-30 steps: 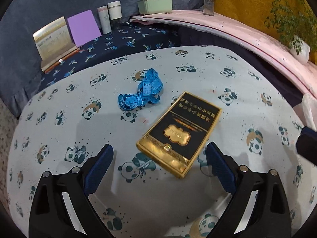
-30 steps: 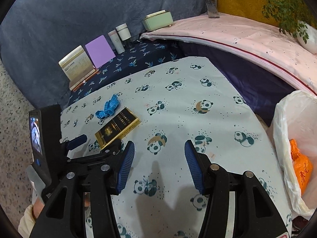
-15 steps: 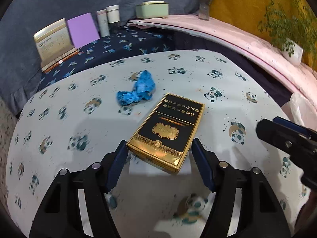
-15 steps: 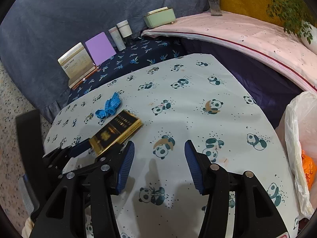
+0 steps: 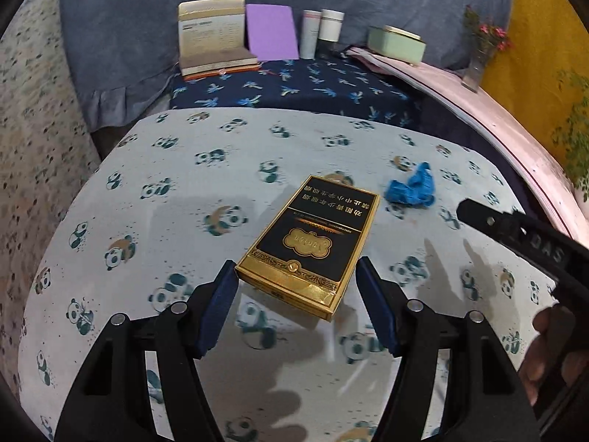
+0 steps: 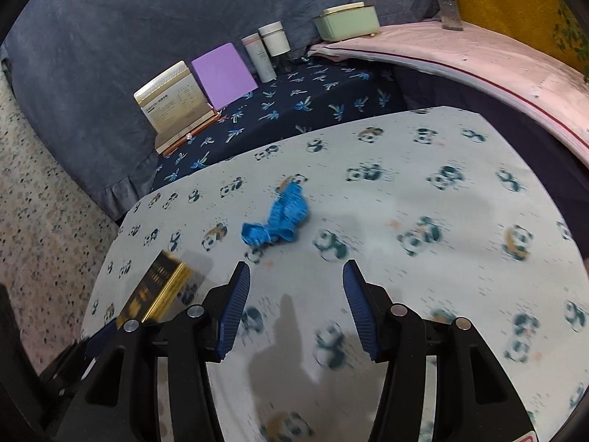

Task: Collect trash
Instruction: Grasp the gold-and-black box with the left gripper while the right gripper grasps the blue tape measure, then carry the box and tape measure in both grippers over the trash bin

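Observation:
A black and gold cigarette box (image 5: 313, 243) is held between the blue pads of my left gripper (image 5: 296, 287), lifted above the panda-print table (image 5: 154, 191). It also shows at the left of the right wrist view (image 6: 158, 287). A crumpled blue measuring tape (image 5: 412, 188) lies on the table to the right of the box; in the right wrist view the tape (image 6: 279, 217) lies just ahead of my right gripper (image 6: 294, 294), which is open and empty. The right gripper's black body (image 5: 522, 239) shows at the right of the left wrist view.
At the back on a dark blue cloth stand an open book (image 5: 213, 37), a purple board (image 5: 270, 31), two white tubes (image 5: 324, 29) and a green tin (image 5: 397, 42). A pink-covered ledge (image 6: 478, 59) runs along the right. Speckled floor lies left of the table.
My left gripper closed on the cigarette box and lifted it, swinging left. My right gripper moved toward the blue tape; the plastic bag left its view.

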Demonstrator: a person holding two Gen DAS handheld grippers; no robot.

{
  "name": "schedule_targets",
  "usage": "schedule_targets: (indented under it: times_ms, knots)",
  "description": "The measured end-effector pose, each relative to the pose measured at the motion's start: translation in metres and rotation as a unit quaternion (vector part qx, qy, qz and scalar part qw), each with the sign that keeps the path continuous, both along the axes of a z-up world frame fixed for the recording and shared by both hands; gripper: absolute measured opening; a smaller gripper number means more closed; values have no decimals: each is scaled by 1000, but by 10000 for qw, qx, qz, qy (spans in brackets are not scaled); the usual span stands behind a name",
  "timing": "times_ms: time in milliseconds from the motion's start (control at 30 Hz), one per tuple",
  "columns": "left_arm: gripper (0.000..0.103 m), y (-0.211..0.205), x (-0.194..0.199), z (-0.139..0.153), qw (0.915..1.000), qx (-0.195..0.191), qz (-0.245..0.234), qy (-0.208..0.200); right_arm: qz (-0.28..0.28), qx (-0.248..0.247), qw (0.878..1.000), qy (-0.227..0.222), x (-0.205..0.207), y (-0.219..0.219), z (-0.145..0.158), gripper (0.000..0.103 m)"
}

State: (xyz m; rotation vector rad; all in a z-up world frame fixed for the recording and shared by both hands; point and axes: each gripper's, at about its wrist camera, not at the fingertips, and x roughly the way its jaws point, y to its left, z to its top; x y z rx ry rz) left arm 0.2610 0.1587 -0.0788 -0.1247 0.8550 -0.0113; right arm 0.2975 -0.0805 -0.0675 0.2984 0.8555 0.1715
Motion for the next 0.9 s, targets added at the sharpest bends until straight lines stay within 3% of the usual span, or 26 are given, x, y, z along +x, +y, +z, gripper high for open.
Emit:
schedule_targets:
  times_ms: [233, 333, 367, 433, 900]
  knots:
    - [63, 22, 12, -7, 10000, -50, 81, 25, -88, -155, 9998, 94, 45, 30, -16, 43]
    - [63, 22, 13, -9, 10000, -37, 21, 35, -96, -177, 9995, 235, 56, 35, -27, 22]
    - [63, 22, 13, -9, 10000, -25, 11, 27, -94, -171, 9994, 269, 57, 36, -29, 21]
    - [63, 20, 12, -9, 10000, -40, -37, 18, -85, -153, 9996, 211, 53, 36, -30, 16]
    - [63, -42, -35, 24, 9986, -7, -515, -150, -308, 211, 9992, -126, -33, -23, 12, 14]
